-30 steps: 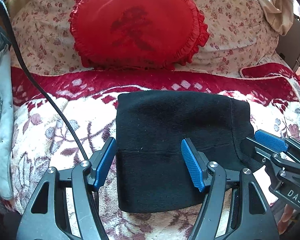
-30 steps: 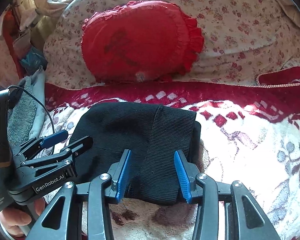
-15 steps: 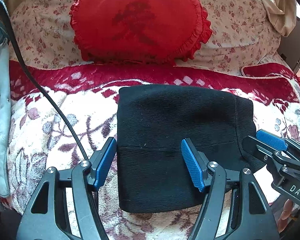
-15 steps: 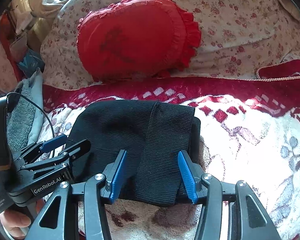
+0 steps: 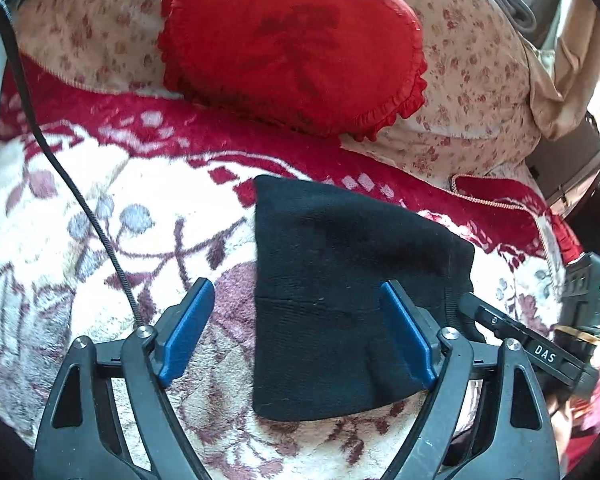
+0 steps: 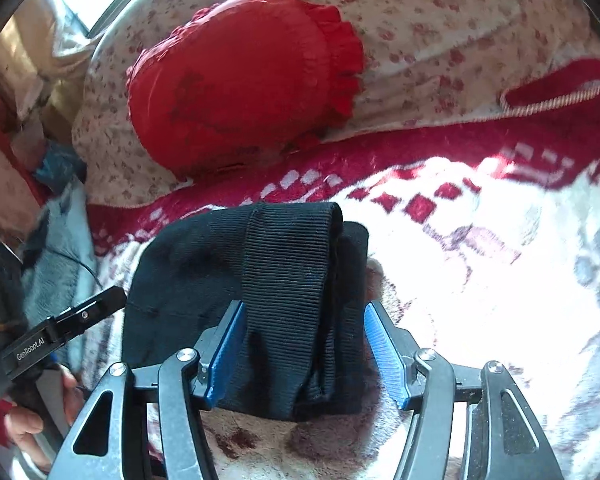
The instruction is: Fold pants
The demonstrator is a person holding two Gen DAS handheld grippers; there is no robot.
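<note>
Pants, black and folded, lie mid-frame on the floral blanket; left gripper and right gripper both spread, released.

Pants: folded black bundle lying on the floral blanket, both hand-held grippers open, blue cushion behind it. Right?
Not quite: the cushion behind the pants is red, not blue, as the right wrist view shows. The rest holds: the folded black bundle lies on the floral blanket, and the left hand-held gripper and right hand-held gripper are both open.
</note>
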